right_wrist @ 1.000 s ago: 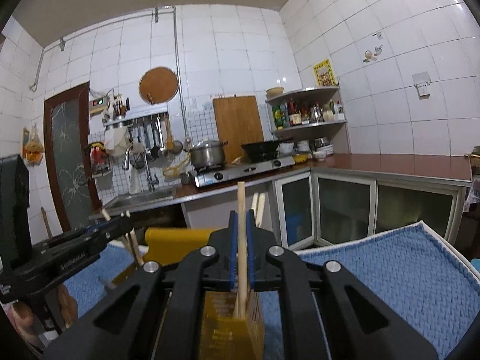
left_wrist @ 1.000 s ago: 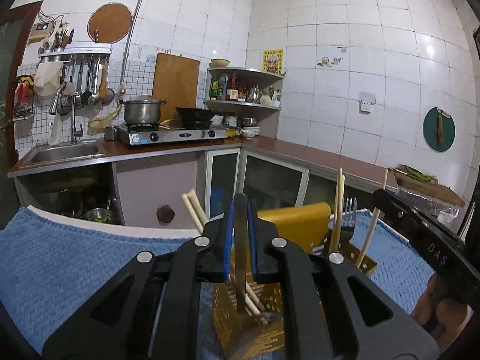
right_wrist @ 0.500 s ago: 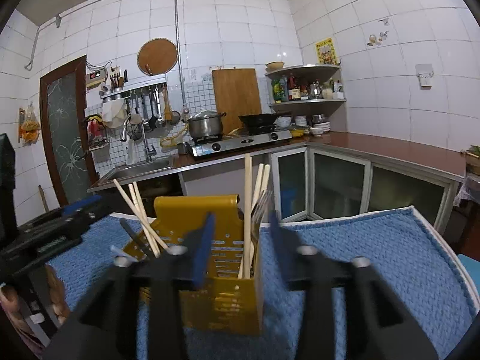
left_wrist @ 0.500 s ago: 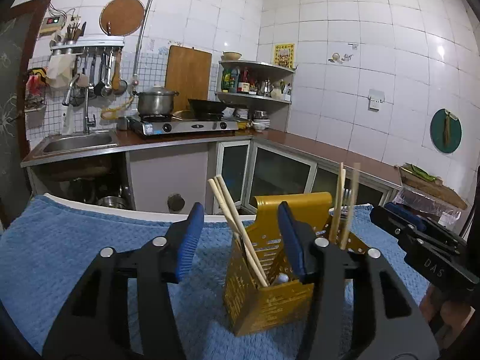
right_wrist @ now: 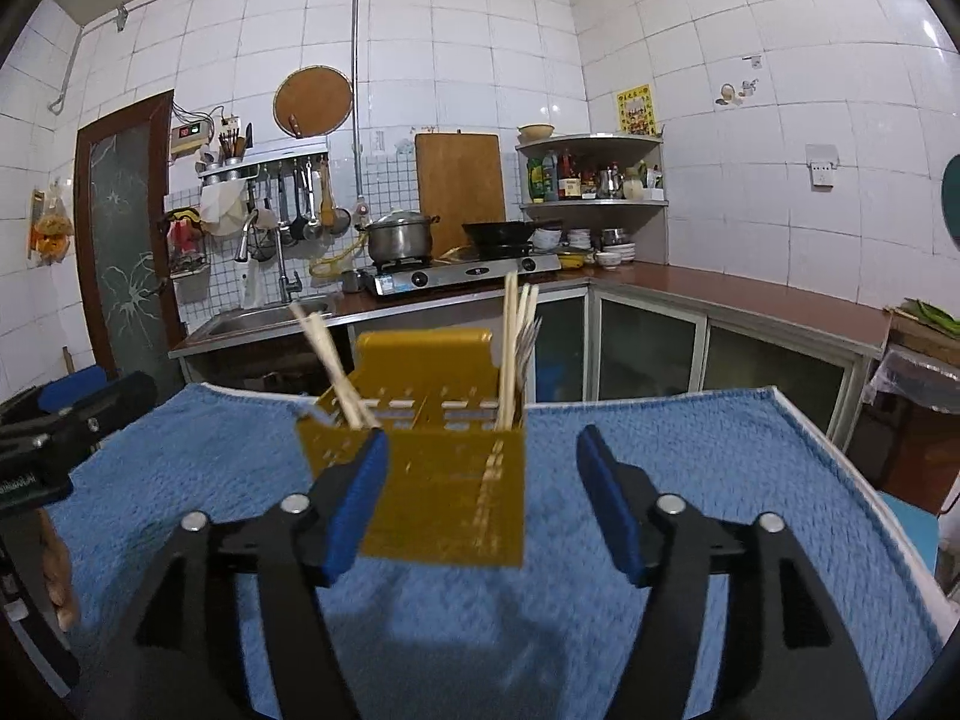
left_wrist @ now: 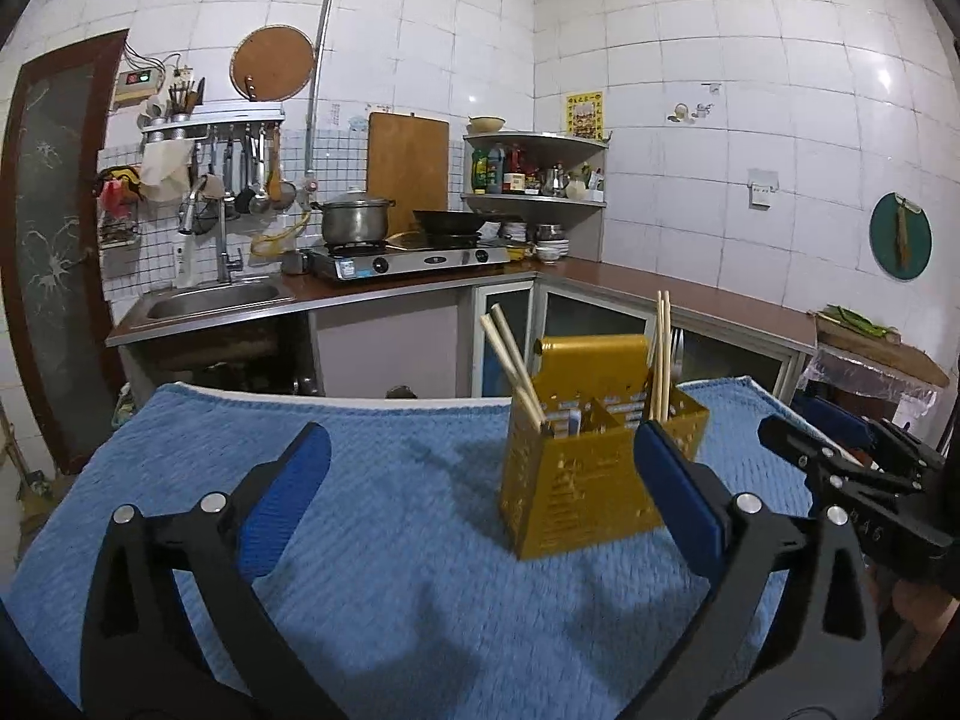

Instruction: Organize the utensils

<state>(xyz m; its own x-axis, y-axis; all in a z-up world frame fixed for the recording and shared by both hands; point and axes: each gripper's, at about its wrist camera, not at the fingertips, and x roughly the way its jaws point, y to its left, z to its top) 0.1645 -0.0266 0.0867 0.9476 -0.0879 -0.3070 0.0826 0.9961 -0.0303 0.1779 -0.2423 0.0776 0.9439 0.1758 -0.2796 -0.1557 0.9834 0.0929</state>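
Note:
A yellow perforated utensil holder (left_wrist: 576, 480) (right_wrist: 444, 492) stands on a blue towel (left_wrist: 300, 516) (right_wrist: 708, 456). A leaning pair of chopsticks (left_wrist: 510, 354) (right_wrist: 327, 354) sits in its left compartment. An upright pair (left_wrist: 663, 348) (right_wrist: 510, 336) stands in its right one beside a fork (right_wrist: 529, 336). My left gripper (left_wrist: 480, 444) hangs back from the holder, its jaws opening wide with nothing between them. My right gripper (right_wrist: 483, 444) is just short of the holder, its jaws also opening and holding nothing. Each gripper shows at the edge of the other's view.
The towel covers a table whose white far edge (left_wrist: 336, 399) faces a kitchen counter with a sink (left_wrist: 210, 297), a stove with a pot (left_wrist: 354, 222) and a wok, and a corner shelf (right_wrist: 594, 174). A side table with greens (left_wrist: 870, 342) stands at the right.
Both grippers were shut on upright chopsticks over the holder. They have let go, opened wide and drawn back, and the chopsticks now stand in the holder.

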